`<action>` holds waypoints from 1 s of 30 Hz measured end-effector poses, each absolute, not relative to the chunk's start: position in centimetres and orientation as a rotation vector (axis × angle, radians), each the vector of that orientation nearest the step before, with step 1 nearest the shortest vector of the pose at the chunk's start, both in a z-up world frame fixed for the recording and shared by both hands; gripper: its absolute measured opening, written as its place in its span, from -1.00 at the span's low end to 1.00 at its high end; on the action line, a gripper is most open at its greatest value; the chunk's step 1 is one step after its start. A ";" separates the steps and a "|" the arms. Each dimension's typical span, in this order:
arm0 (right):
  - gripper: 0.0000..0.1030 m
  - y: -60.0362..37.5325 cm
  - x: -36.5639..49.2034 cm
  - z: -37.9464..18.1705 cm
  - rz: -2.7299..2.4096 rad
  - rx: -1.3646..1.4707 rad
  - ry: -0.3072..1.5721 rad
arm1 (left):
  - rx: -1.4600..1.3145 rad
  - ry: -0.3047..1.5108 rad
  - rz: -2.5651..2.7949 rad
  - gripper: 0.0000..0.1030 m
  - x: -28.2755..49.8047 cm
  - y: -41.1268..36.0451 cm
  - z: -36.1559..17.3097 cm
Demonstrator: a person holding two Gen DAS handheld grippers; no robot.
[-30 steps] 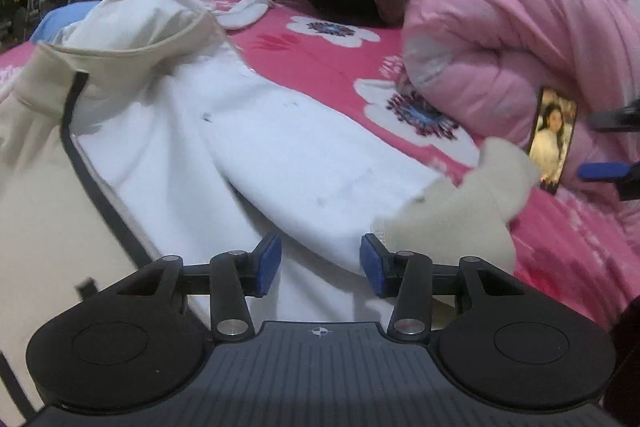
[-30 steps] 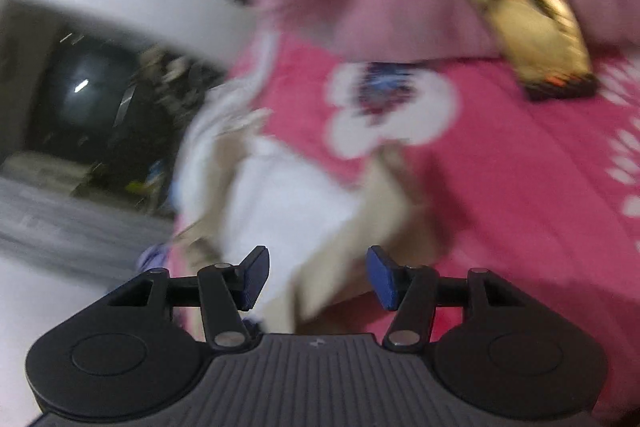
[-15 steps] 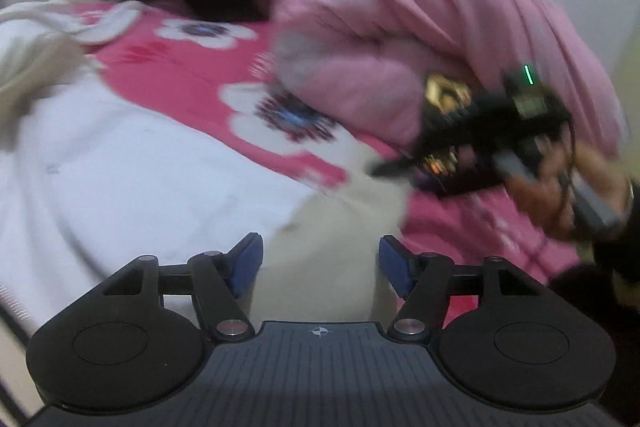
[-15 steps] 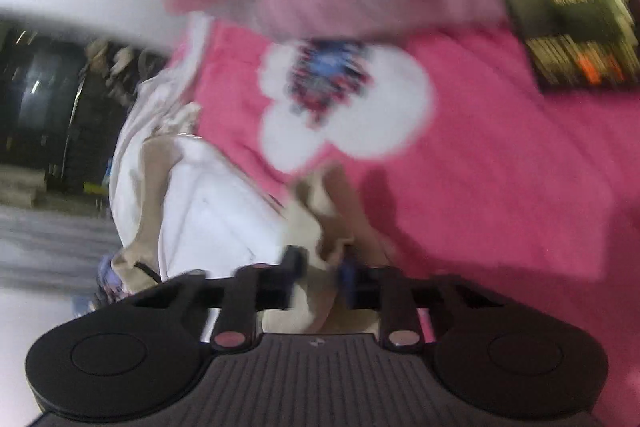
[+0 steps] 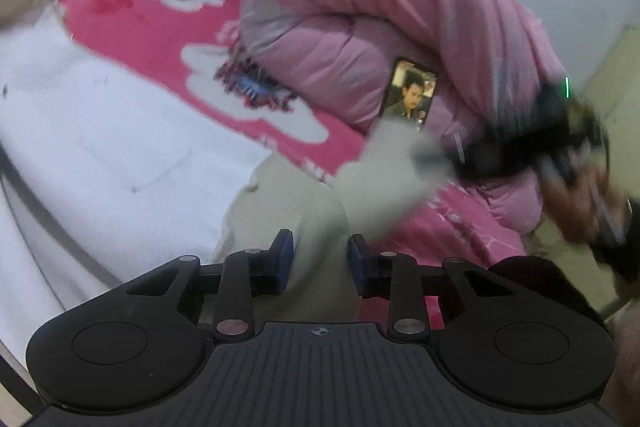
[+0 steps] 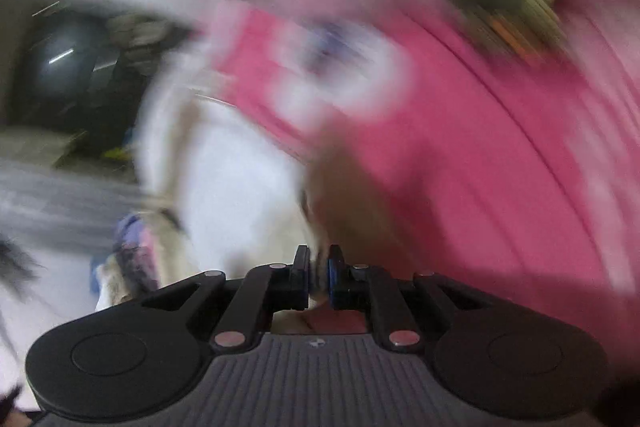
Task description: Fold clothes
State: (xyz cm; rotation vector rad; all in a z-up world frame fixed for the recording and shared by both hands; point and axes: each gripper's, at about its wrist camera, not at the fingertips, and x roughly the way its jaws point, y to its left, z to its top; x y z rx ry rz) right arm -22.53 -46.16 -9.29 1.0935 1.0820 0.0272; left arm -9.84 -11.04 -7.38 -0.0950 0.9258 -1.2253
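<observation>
On the bed (image 5: 160, 27), across its pink flowered sheet, I see the white garment (image 5: 100, 147) spread out, its beige cuff (image 5: 384, 171) lifted toward the pink quilt (image 5: 380, 7). My right gripper (image 6: 318, 277) has its jaws pinched tight on that cuff; this view is heavily blurred. My left gripper (image 5: 319, 259) hangs over the sleeve with jaws apart, holding nothing. A phone (image 5: 410, 93) leans against the quilt.
</observation>
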 end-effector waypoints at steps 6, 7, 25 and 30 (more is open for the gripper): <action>-0.72 -42.1 -24.5 -10.8 -0.077 0.826 1.287 | -0.181 0.960 -1.191 -0.43 -9.2 -10.5 -7.6; -0.67 -41.2 -24.1 -10.3 -0.071 0.736 1.292 | -0.184 0.959 -1.184 -0.43 -9.1 -10.4 -7.6; 0.19 -43.4 -17.0 -10.3 -0.027 1.313 1.056 | -0.311 0.838 -0.986 -0.85 -10.1 -9.1 -6.2; 0.17 -42.3 -15.3 -12.3 -0.073 1.341 1.056 | -0.319 0.829 -1.015 -0.86 -10.4 -8.5 -6.3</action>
